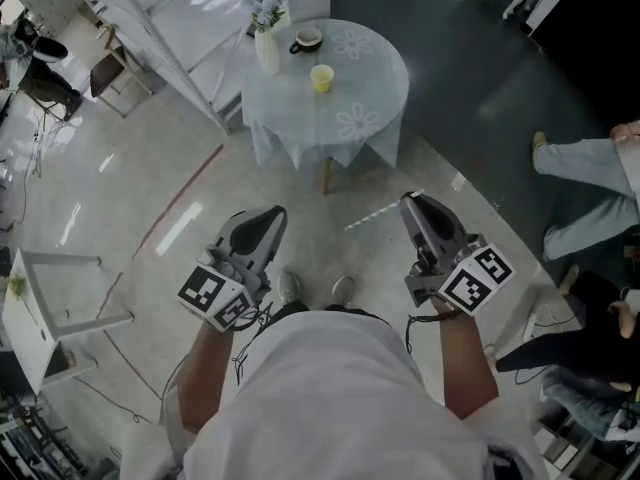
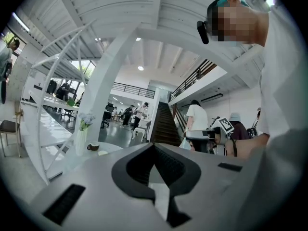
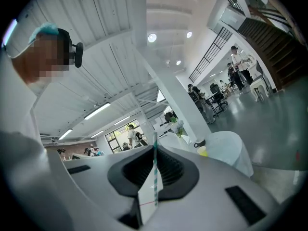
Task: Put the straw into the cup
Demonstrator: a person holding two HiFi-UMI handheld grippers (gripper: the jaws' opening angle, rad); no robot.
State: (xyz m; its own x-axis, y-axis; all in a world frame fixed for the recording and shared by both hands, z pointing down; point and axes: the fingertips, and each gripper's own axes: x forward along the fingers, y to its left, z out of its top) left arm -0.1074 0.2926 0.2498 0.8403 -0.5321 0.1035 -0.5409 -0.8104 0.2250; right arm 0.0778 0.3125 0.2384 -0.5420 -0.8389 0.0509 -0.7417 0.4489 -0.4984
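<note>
Firmly pinches the straw [image 1: 385,211] in the right hand-held gripper [image 1: 410,200]: jaws pressed onto its paper sleeve near one end, green-striped length standing up between them in the right gripper view. Seen from the head view, sticks out leftward and slightly down from the jaw tips, over the floor [image 1: 150,198], touching nothing else. Holds the left hand-held gripper [image 1: 268,213] with jaws together at the tips and nothing between them. Carries both at about the same height in front of the body, well apart, above a pair of shoes [image 1: 315,288].

Stands well short of the cup [image 1: 321,78]: yellow, upright, set near the middle of a round bench [image 1: 380,93] draped in a pale cloth with flower prints. Shares that bench with a white vase [image 1: 266,50] of flowers and a dark mug [image 1: 307,40] on a saucer, both behind and left of the cup.

Leaves open floor between the jaw tips and the hanging cloth edge: pale glossy tiles, crossed by a thin red line [image 1: 185,196] at the left, giving way to darker grey on the right. Hemmed by white slatted framework [image 1: 170,38] just left of the bench, a white stand [image 1: 45,313] at the far left, and seated people's legs [image 1: 585,193] at the right. Beyond, a tall hall with white beams, a dark staircase [image 2: 163,126] and people in the distance.
</note>
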